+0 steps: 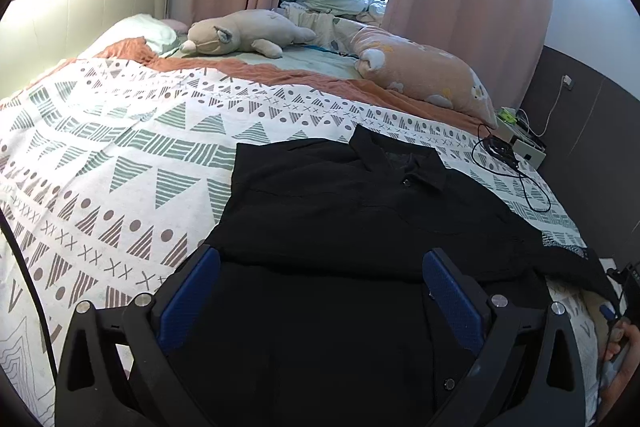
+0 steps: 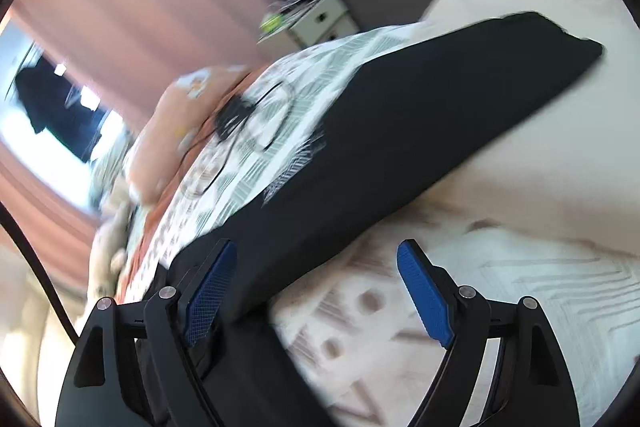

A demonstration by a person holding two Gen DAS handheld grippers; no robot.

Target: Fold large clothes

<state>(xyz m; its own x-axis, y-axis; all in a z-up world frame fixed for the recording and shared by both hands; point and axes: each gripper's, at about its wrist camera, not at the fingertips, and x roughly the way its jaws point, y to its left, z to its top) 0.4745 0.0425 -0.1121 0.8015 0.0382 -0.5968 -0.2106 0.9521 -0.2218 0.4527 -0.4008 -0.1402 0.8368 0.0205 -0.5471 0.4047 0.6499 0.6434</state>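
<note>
Lying flat on the quilt (image 1: 120, 131), the black shirt (image 1: 360, 195) shows collar and buttons; left claw (image 1: 320, 259) and right claw (image 2: 316, 255) both gape, released.

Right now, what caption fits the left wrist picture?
Open left tongs hover over a black shirt spread on the patterned bedspread.

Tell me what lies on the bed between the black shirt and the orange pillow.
In the left wrist view, only patterned bedspread separates the black shirt from the orange pillow; a black cable lies off to the right.
</note>
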